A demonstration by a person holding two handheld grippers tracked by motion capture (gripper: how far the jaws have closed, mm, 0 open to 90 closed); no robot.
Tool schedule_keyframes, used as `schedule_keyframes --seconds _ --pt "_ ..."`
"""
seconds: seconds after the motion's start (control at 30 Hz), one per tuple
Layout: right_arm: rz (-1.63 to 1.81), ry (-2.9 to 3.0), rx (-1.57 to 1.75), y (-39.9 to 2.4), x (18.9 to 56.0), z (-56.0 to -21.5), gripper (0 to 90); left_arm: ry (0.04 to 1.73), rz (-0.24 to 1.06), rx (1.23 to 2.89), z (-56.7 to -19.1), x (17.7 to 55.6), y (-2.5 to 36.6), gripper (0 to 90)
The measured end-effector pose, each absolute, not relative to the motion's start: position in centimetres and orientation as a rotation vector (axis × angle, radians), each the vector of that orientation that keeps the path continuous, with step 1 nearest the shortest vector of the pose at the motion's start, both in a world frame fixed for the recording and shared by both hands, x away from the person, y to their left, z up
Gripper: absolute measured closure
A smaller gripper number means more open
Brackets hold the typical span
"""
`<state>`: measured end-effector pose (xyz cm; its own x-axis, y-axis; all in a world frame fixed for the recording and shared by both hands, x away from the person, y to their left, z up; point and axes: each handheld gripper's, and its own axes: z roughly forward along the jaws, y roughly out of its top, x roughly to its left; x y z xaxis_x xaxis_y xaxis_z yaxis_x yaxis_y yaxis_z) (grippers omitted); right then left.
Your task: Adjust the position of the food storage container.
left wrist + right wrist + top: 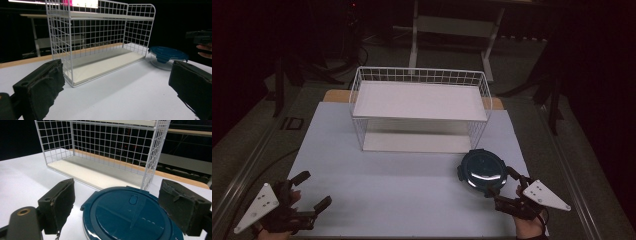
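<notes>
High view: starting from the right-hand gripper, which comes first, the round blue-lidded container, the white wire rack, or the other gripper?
1. Blue-lidded container, right between the open jaws of the right gripper.
2. White wire rack, behind it, mid-table.
3. Left gripper, open, at the table's near left corner.

White wire rack (419, 107), two shelves, centre of frame on white tabletop (362, 185). Wooden board edge (334, 96) behind rack. Pale frame (452, 25) at upper centre, dark floor.
</notes>
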<state>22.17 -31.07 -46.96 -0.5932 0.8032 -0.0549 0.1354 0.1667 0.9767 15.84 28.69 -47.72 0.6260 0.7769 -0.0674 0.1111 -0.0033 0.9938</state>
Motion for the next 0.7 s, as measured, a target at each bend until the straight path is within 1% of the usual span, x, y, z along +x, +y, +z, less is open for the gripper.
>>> schedule_keyframes --seconds 0.3,0.5,0.7 --pt "1.472 1.856 0.870 -30.5 21.5 -46.2 14.1 0.769 0.613 1.508 -47.7 15.8 28.6 0.0" --pt "1.497 1.892 0.843 -29.7 21.5 -44.8 14.0 0.761 0.621 1.513 -47.6 15.6 28.6 0.0" --pt "1.511 1.840 0.819 -29.8 22.4 -42.6 13.2 0.763 0.614 1.498 -47.6 15.7 28.7 0.0"
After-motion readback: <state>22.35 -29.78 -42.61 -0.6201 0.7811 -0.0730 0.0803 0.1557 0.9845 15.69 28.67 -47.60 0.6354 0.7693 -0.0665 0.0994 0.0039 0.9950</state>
